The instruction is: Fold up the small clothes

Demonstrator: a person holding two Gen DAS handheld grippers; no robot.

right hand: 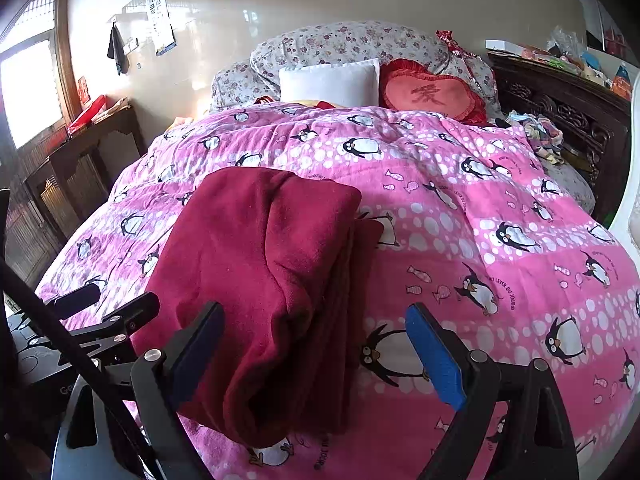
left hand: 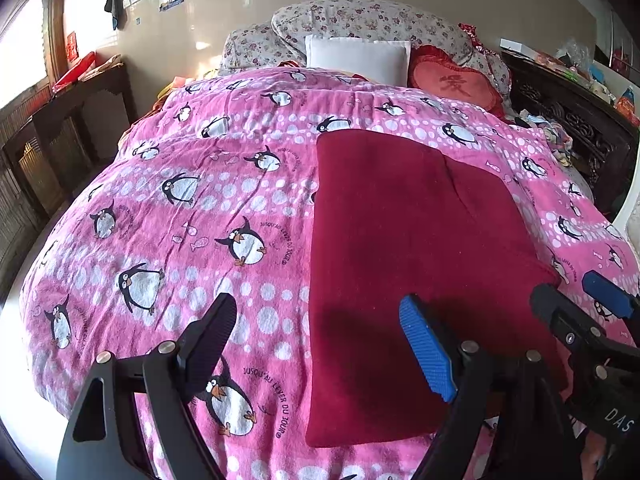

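Observation:
A dark red fleece garment (left hand: 404, 264) lies folded in a long rectangle on the pink penguin bedspread (left hand: 160, 208). My left gripper (left hand: 320, 344) is open and empty, hovering over the garment's near left edge. My right gripper (right hand: 316, 352) is open and empty over the garment's (right hand: 264, 280) near right edge, where stacked layers show. The right gripper also shows at the right edge of the left wrist view (left hand: 580, 304). The left gripper shows at the left of the right wrist view (right hand: 108, 304).
A white pillow (right hand: 332, 82), a red heart cushion (right hand: 432, 94) and floral pillows (right hand: 352, 42) lie at the bed's head. A dark carved cabinet (right hand: 560, 112) stands on the right with loose clothes (right hand: 536, 128) beside it. A dark side table (right hand: 80, 152) stands on the left.

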